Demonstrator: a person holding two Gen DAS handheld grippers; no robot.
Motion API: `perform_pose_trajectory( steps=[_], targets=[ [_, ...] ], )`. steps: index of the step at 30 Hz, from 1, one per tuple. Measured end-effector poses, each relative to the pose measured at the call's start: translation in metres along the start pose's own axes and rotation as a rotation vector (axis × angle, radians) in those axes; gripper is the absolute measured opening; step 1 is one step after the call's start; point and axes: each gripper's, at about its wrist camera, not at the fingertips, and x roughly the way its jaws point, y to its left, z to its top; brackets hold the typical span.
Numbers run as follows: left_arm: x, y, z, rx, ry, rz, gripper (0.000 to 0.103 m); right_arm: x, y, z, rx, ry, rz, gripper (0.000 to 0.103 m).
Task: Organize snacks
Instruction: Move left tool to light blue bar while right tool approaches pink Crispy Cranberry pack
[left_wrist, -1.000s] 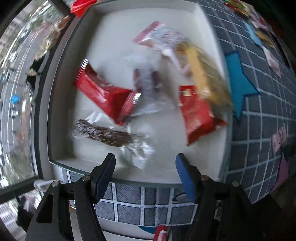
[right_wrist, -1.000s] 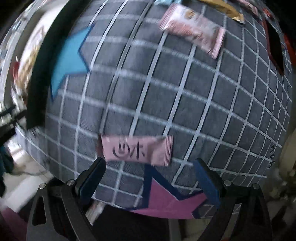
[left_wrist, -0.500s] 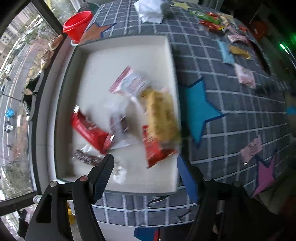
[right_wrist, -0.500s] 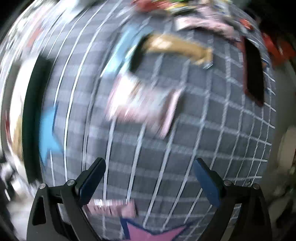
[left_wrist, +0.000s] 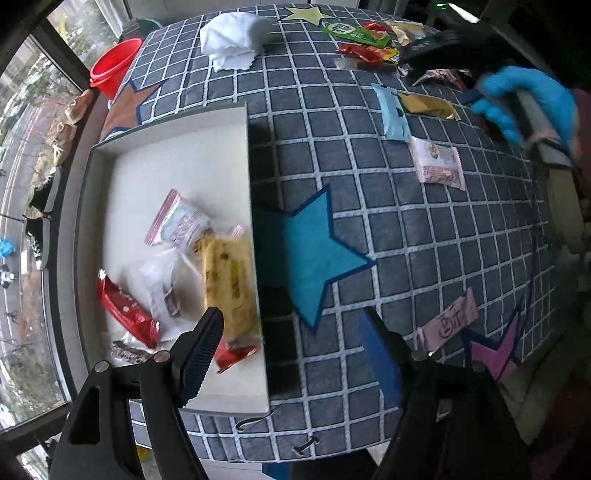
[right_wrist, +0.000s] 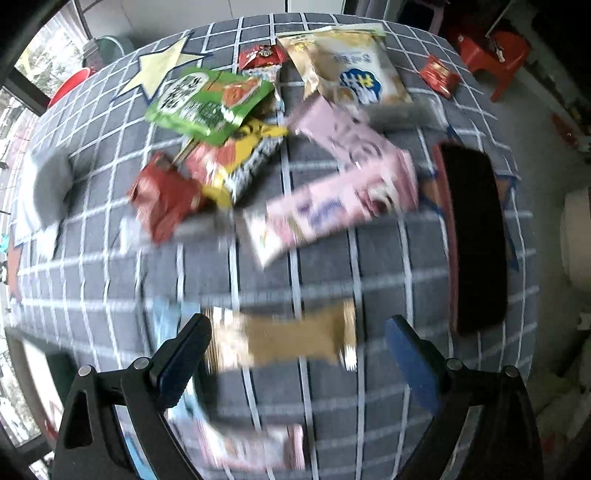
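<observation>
Left wrist view: my left gripper (left_wrist: 291, 350) has pulled up and back from the box (left_wrist: 166, 147), its fingers spread wide with nothing between them. A second ago I was hovering low over the wrappers inside; now the whole table (left_wrist: 332, 155) shows, and the box holds its small pile — a yellow bar (left_wrist: 229, 280), a red pack (left_wrist: 125, 310), a clear pouch (left_wrist: 162, 284). So that drop looks finished, and this hand is free.

My right gripper (right_wrist: 295, 350) has swept away from the pink wrapper (left_wrist: 448, 325) near the table's edge and travelled up to the far heap. It hangs open, empty, with a tan bar (right_wrist: 291, 343) blurred just ahead of the fingers and between their lines. Beyond it lie a pink pack (right_wrist: 340, 206), a green bag (right_wrist: 207, 99) and a red packet (right_wrist: 162, 195), all loose on the cloth, well apart from the box.

Most snacks remain outside — I judge the tan bar is the next pick.
</observation>
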Motion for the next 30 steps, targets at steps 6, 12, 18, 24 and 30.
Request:
perform_pose_trajectory(
  steps=[6,12,18,24,30],
  targets=[
    [0.007,-0.006,0.023,-0.002,0.012,0.004,0.078,0.027,-0.022,0.013,-0.003,0.055,-0.052,0.101],
    [0.018,-0.025,0.066,0.033,-0.015,-0.013,0.078,0.042,-0.035,-0.054,-0.043,0.173,0.010,0.101],
    [0.049,-0.065,0.137,0.062,-0.035,-0.045,0.078,0.042,-0.075,-0.117,0.067,0.187,0.074,0.101],
    [0.091,-0.099,0.195,0.054,-0.007,-0.036,0.078,0.048,-0.104,-0.150,0.129,0.203,0.108,0.101],
    [0.111,-0.116,0.218,0.017,0.004,0.006,0.080,0.044,-0.143,-0.160,0.135,0.189,0.135,0.101]
  ],
)
